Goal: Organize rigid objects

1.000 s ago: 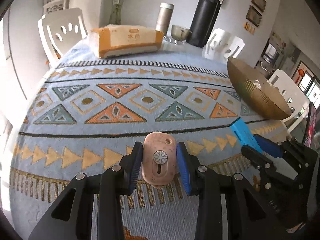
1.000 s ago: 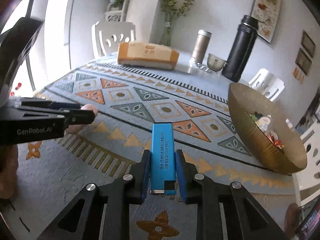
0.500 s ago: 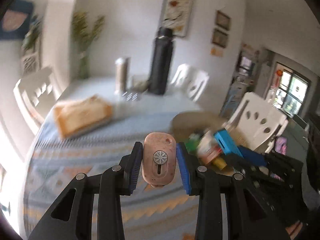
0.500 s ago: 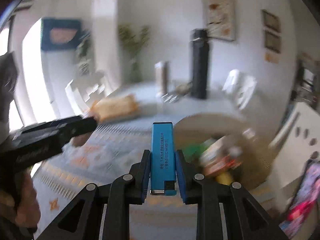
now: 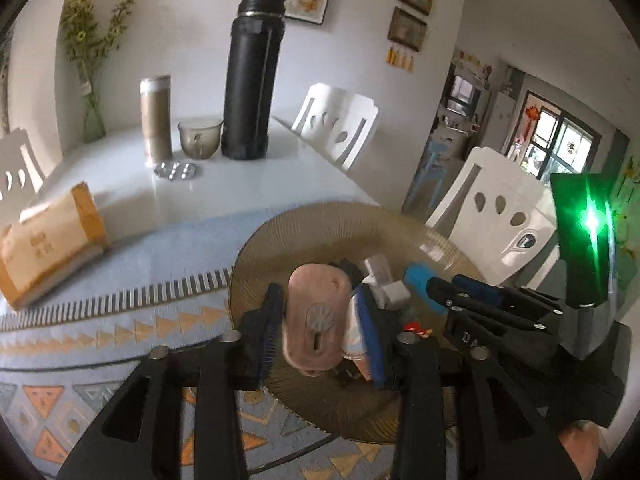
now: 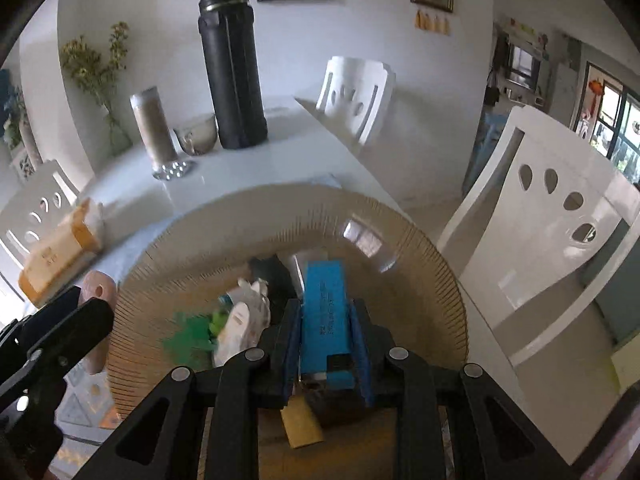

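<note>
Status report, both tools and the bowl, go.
Left tool opening, pink tag loose between the jaws, over bowl. Right tool shut on blue bar, over bowl. Bowl already cluttered.

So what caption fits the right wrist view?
Right hand-held gripper carries a blue lighter over the gold ribbed bowl of small items.

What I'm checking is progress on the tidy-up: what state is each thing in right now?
Left hand-held gripper: jaws opening, pads off the pink tag.
Pink tag: loose between the jaws, tilted, over the gold bowl.
Right hand-held gripper: shut on the blue block.
Blue block: gripped, over the bowl.
Gold bowl: upright, holding several items.
Black flask: upright, capped.
</note>
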